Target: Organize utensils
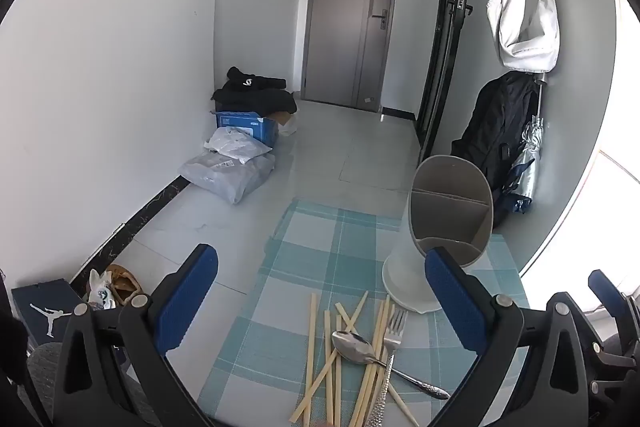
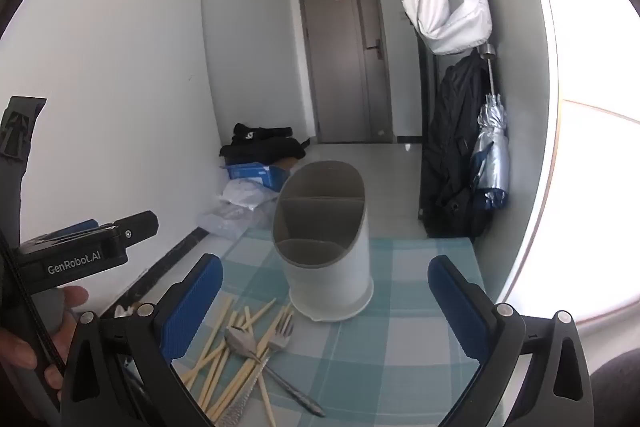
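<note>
A pile of several wooden chopsticks point(image 1: 340, 359), a metal spoon point(image 1: 360, 347) and a metal fork point(image 1: 394, 331) lies on a teal checked cloth point(image 1: 320, 247). A white oval utensil holder point(image 1: 444, 227) with grey divided compartments stands behind the pile, empty. My left gripper point(image 1: 320, 287) is open and empty above the pile. In the right wrist view the chopsticks point(image 2: 236, 355), the spoon point(image 2: 240, 341) and the fork point(image 2: 280, 331) lie left of the holder point(image 2: 328, 247). My right gripper point(image 2: 324, 295) is open and empty in front of the holder.
The table's left edge drops to a tiled floor with bags and a blue box point(image 1: 244, 125). A wall with a hanging white bag point(image 2: 444, 3), black backpack point(image 2: 452, 155) and folded umbrella point(image 2: 490, 155) stands to the right. The left gripper's body point(image 2: 80, 255) shows at left.
</note>
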A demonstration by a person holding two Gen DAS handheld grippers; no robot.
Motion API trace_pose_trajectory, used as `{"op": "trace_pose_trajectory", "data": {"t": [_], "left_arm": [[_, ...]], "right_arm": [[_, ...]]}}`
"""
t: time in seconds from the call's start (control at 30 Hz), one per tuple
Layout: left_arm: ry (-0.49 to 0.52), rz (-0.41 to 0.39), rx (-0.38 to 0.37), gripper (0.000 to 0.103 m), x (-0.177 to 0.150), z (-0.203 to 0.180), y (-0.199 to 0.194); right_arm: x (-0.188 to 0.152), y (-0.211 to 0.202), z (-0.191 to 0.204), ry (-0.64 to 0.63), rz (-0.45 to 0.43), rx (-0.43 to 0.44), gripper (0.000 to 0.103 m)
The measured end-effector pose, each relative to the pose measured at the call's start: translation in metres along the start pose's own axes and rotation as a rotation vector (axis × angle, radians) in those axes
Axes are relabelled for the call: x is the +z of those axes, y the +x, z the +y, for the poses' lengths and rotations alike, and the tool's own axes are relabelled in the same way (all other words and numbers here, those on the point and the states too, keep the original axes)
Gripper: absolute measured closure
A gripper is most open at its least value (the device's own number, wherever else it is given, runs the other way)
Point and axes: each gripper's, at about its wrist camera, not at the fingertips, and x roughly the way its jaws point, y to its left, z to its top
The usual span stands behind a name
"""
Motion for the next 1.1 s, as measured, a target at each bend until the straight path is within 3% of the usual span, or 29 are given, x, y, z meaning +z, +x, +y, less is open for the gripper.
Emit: {"op": "trace_pose_trajectory", "data": {"t": [0.37, 1.1], "left_arm": [[-0.033, 0.016, -0.043, 0.001, -0.001, 0.004, 0.001], [-0.018, 0.011, -0.029, 0.001, -0.002, 0.004, 0.001]], "right_arm": [[0.002, 0.000, 0.002, -0.019, -0.006, -0.010, 0.000], [0.001, -0.005, 0.006, -0.041, -0.017, -0.003, 0.000]]}}
